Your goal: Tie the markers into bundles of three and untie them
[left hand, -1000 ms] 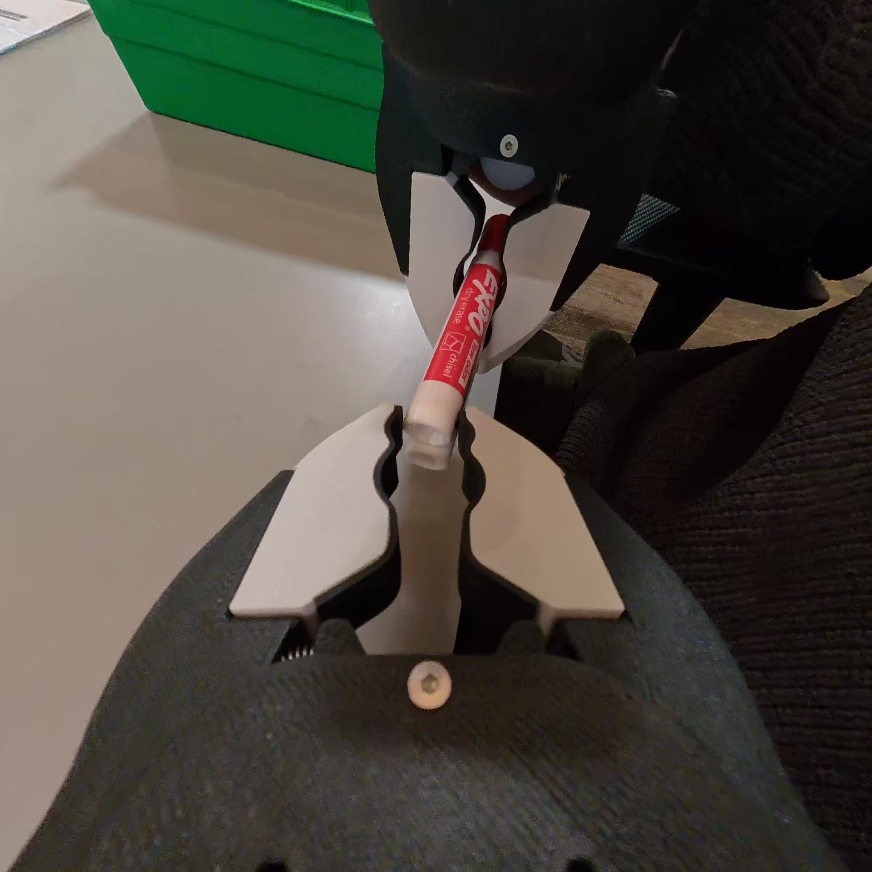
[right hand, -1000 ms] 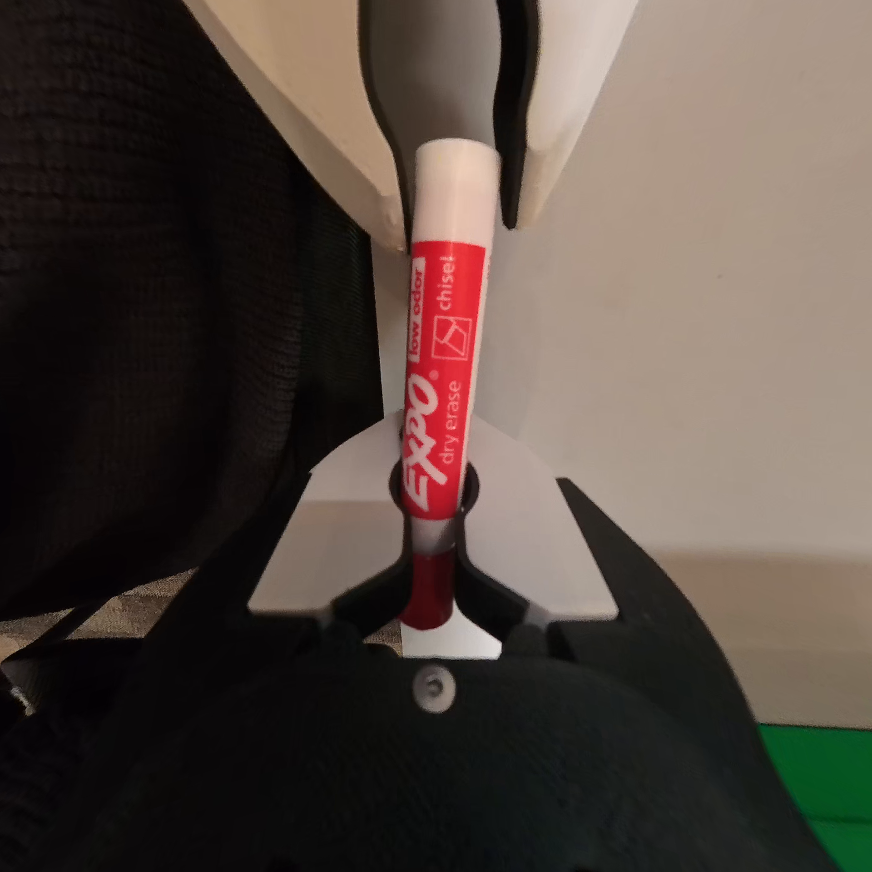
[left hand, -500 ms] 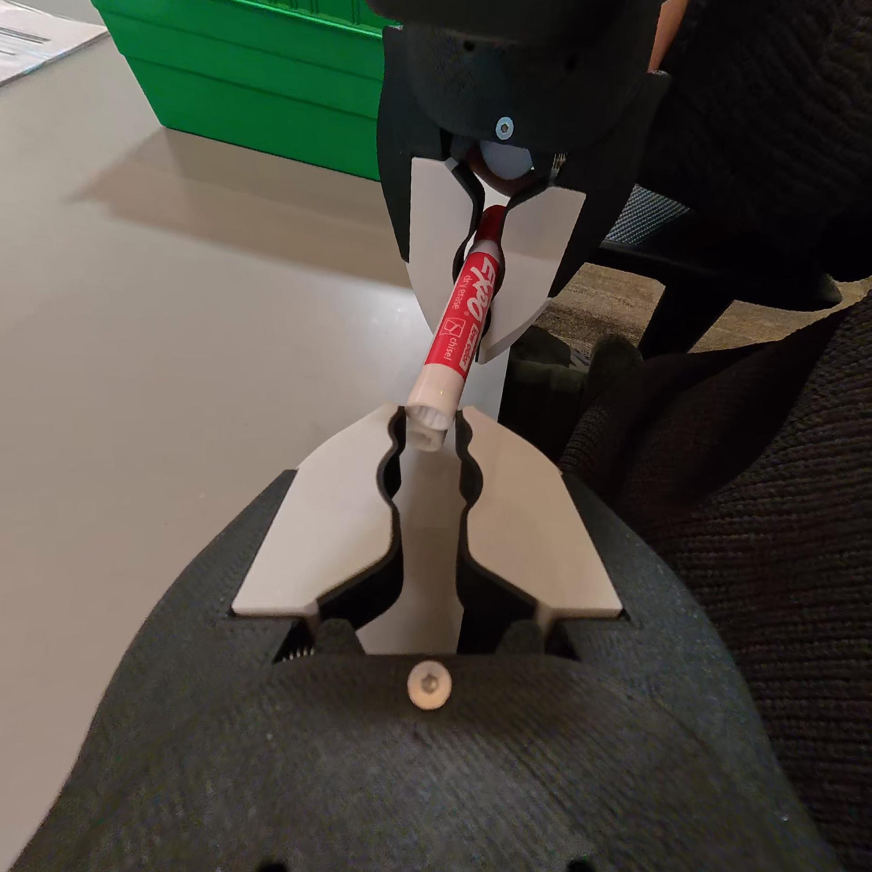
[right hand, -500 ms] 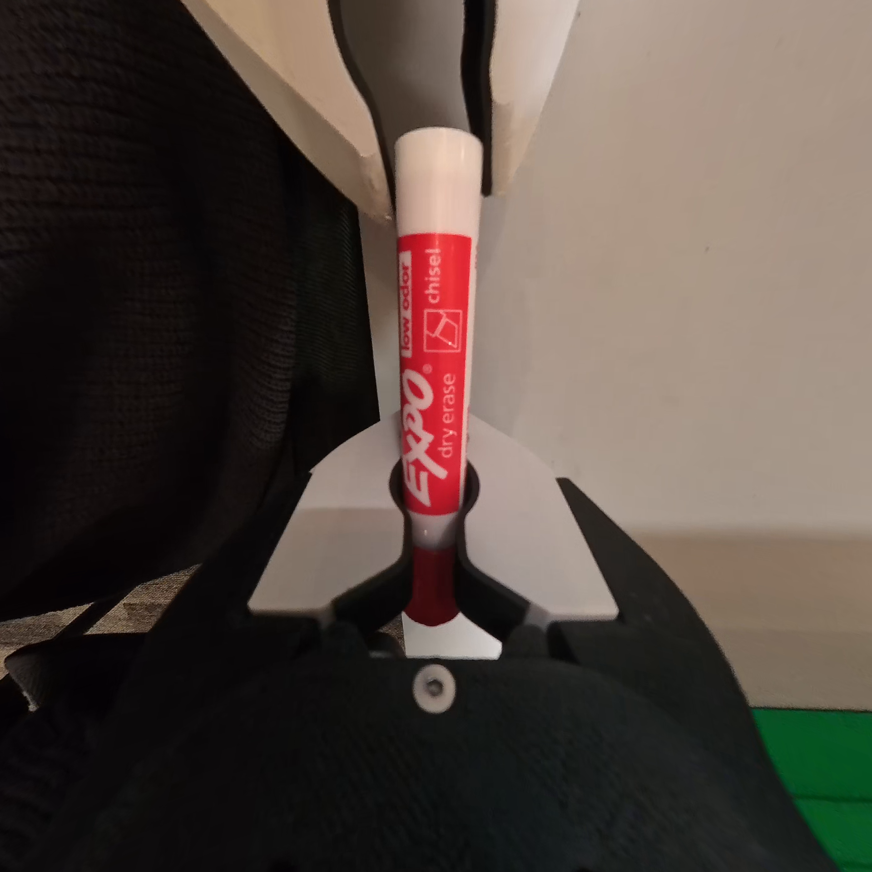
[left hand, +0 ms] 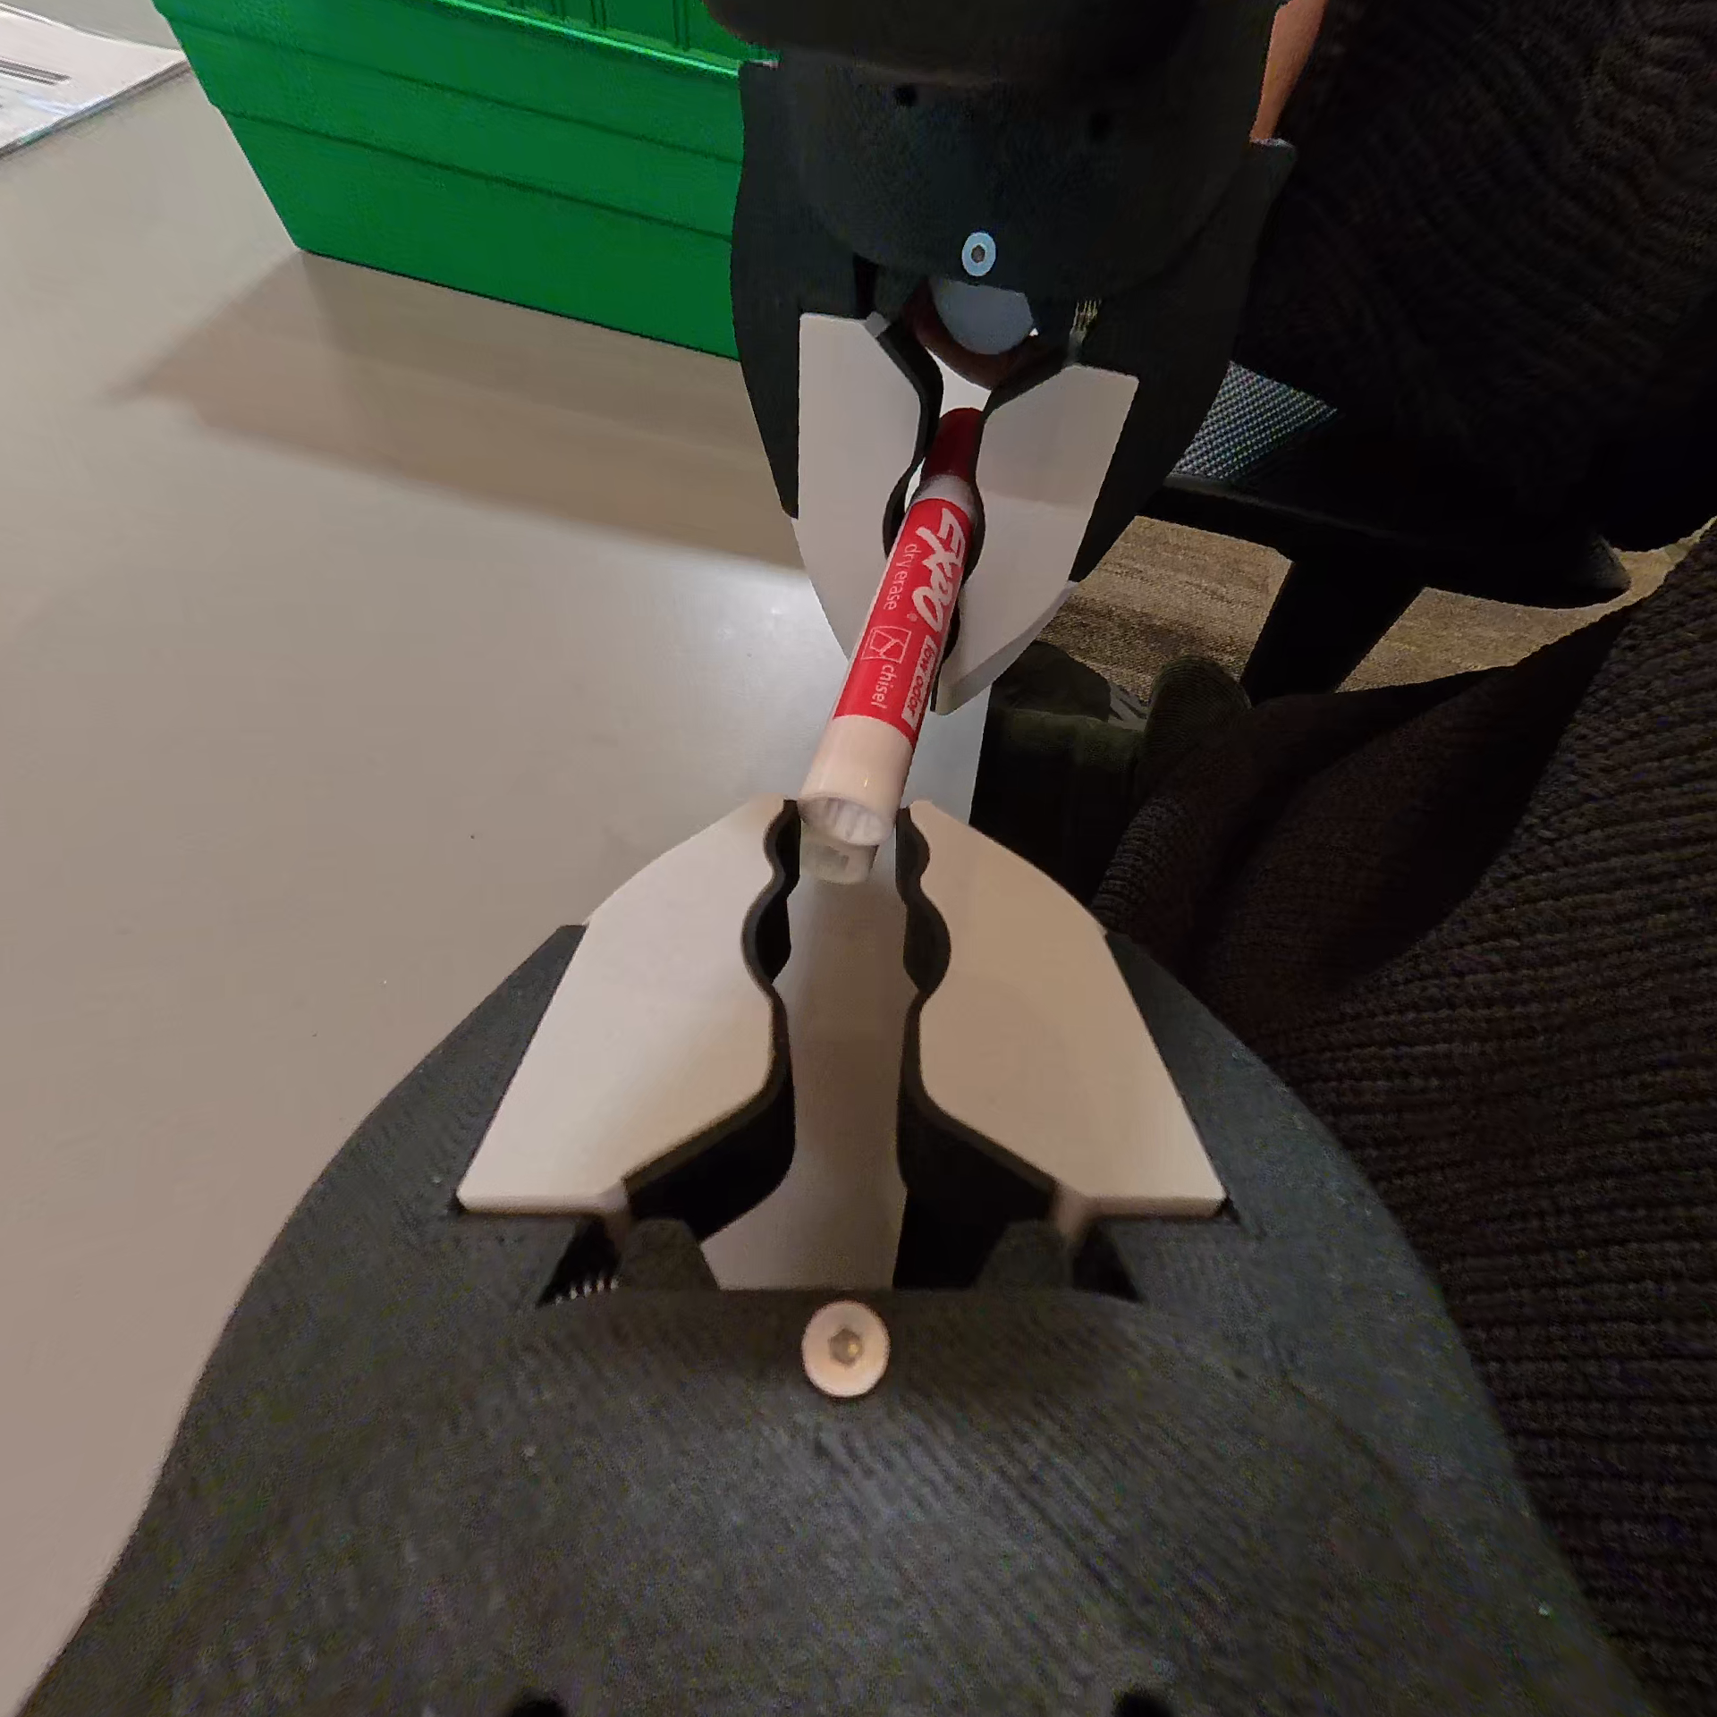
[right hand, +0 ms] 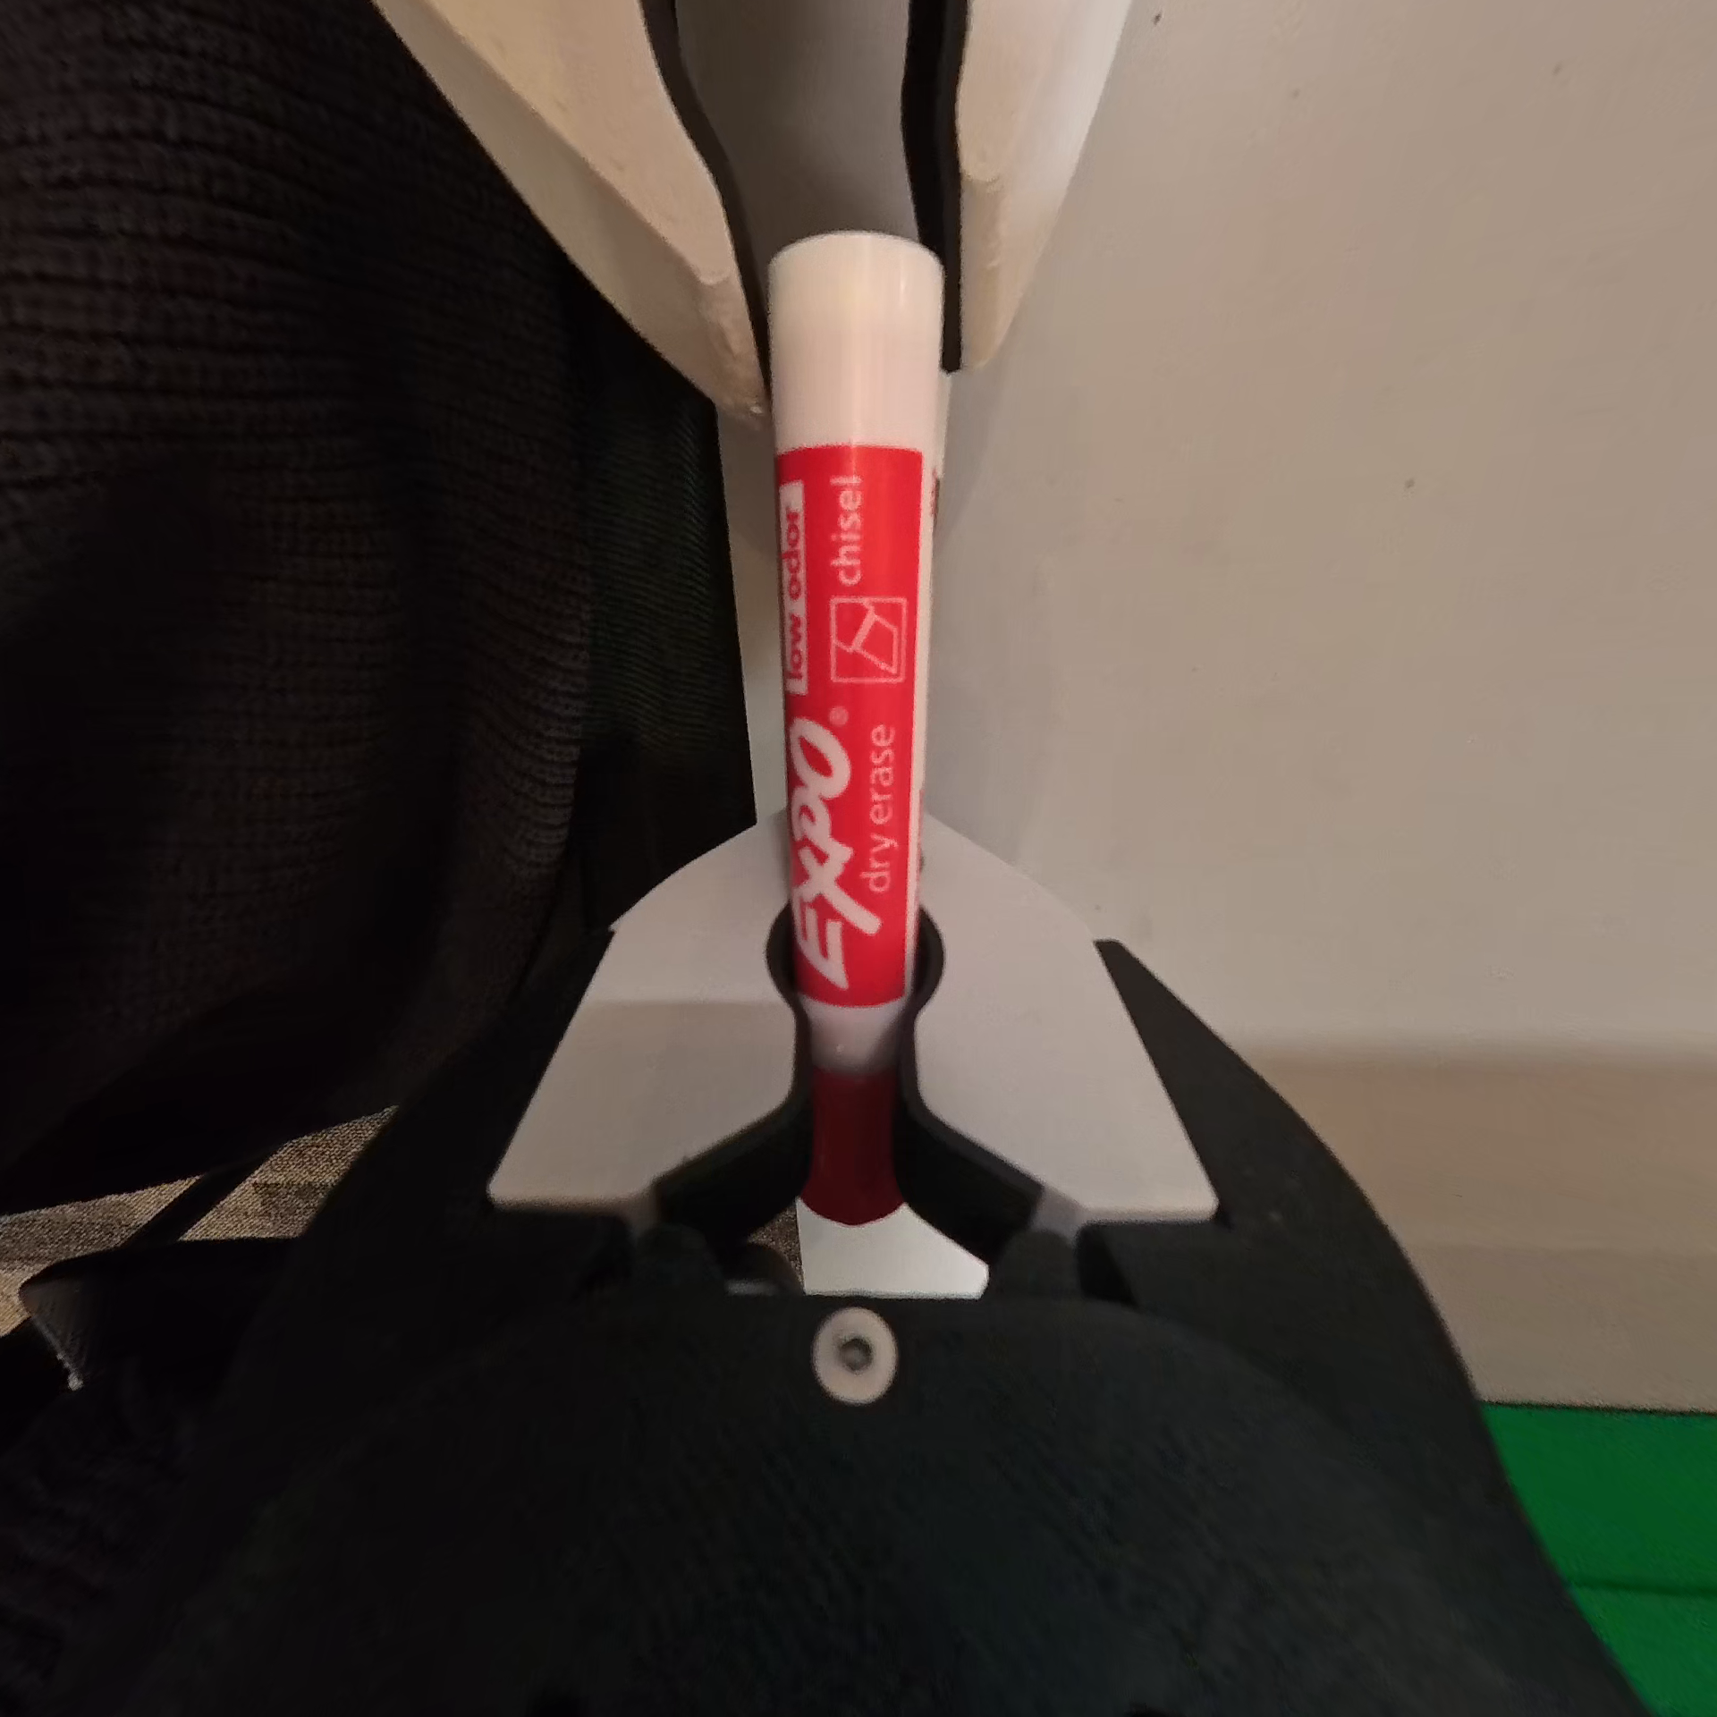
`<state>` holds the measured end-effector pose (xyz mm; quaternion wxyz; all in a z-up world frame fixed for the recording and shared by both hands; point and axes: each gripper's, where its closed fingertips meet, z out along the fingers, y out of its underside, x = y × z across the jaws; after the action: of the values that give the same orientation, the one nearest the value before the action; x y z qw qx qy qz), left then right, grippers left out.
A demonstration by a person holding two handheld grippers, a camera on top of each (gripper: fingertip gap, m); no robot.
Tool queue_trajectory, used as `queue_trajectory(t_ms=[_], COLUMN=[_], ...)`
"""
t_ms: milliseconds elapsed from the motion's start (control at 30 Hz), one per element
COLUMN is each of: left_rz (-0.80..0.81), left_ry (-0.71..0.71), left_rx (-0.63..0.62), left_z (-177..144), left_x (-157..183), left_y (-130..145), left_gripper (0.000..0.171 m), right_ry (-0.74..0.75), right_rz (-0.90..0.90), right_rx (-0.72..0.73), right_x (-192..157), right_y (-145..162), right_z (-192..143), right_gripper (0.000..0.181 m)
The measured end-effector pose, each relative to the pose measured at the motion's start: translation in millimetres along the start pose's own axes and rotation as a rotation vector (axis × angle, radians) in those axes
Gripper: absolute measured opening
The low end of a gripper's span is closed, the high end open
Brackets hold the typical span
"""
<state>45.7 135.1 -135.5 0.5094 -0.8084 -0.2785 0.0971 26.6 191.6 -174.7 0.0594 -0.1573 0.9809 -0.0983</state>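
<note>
Right gripper [right hand: 855, 892]: mine, clamped around the red-and-white marker [right hand: 850, 688], frame centre.
Left gripper [left hand: 841, 836]: mine, fingers spread apart, marker's white end between the tips.
Green bin [left hand: 483, 158]: upper left, on the table [left hand: 325, 650].

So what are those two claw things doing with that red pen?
The right gripper is shut on a red and white marker, pinching it near its red cap end. The marker's white end sits just between the fingertips of the left gripper, whose jaws are open and not squeezing it. All this is above a beige table, with a green bin behind and a person's dark sleeve alongside.
</note>
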Motion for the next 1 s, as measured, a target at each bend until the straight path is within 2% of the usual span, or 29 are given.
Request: queue_trajectory(t_ms=[367, 1000], left_rz=[-0.022, -0.044], left_ry=[0.014, 0.013], left_rx=[-0.014, -0.031], left_z=[2.4, 4.5], left_x=[-0.9, -4.7], left_y=[4.5, 8.4], left_gripper=[0.032, 0.035], right_ry=[-0.006, -0.002], right_rz=[0.007, 0.009], right_rx=[-0.003, -0.002], right_x=[1.5, 1.3], right_y=[2.2, 2.9], right_z=[1.5, -0.4], right_gripper=[0.014, 0.015])
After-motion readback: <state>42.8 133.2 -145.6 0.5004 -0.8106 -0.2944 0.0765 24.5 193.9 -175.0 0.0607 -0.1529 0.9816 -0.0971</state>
